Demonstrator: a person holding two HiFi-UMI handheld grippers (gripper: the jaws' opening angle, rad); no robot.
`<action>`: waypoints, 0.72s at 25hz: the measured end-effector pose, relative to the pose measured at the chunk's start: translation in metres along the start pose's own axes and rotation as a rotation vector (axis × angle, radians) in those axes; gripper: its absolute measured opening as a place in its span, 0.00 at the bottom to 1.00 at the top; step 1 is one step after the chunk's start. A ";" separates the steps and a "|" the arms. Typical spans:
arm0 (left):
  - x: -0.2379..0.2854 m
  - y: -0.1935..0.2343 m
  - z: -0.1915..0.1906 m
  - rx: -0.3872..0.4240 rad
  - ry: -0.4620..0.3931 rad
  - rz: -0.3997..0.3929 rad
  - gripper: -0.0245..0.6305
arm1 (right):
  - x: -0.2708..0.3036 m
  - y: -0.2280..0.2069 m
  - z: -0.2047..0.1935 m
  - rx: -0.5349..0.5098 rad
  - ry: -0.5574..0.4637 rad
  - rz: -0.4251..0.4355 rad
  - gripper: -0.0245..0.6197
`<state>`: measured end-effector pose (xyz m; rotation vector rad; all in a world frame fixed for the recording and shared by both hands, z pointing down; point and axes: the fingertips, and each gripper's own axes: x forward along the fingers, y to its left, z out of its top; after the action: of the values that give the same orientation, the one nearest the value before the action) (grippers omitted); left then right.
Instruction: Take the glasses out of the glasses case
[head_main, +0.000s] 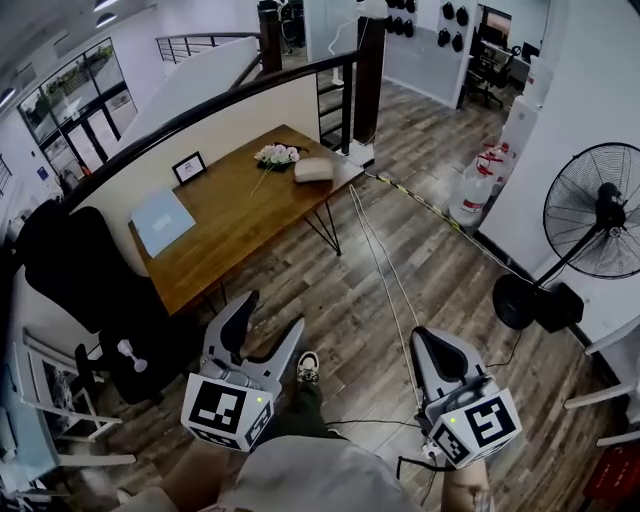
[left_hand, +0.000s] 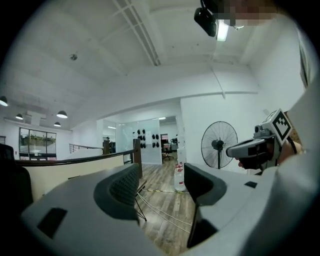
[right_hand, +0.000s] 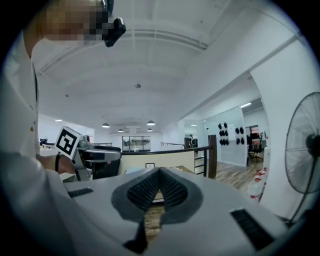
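A pale oblong glasses case (head_main: 313, 168) lies shut near the far end of a wooden table (head_main: 235, 225), next to a small bunch of flowers (head_main: 278, 153). No glasses show. Both grippers hang in the air over the floor, well short of the table. My left gripper (head_main: 272, 315) is open, with only floor showing between its jaws (left_hand: 160, 182). My right gripper (head_main: 427, 337) is shut with nothing in it, its pads meeting at a point (right_hand: 159, 173). Each gripper shows in the other's view: the right gripper (left_hand: 255, 147) and the left gripper (right_hand: 95, 155).
On the table are a framed picture (head_main: 188, 167) and a light blue sheet (head_main: 160, 220). A black office chair (head_main: 70, 270) stands at its near left. A standing fan (head_main: 600, 215), water bottles (head_main: 478, 185) and floor cables (head_main: 385, 265) are to the right. A curved railing (head_main: 200, 110) runs behind.
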<state>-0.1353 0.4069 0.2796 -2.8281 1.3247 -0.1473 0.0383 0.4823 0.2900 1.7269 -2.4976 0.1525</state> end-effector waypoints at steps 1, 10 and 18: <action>0.006 0.005 0.002 -0.004 -0.010 0.003 0.47 | 0.006 -0.004 0.000 -0.002 0.002 -0.001 0.04; 0.067 0.053 -0.002 -0.014 0.009 -0.027 0.47 | 0.089 -0.024 0.004 -0.012 0.047 0.015 0.04; 0.138 0.133 0.006 -0.035 0.010 -0.055 0.47 | 0.190 -0.041 0.034 -0.040 0.075 0.014 0.04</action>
<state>-0.1492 0.2157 0.2772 -2.8983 1.2641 -0.1403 0.0091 0.2878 0.2843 1.6575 -2.4432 0.1635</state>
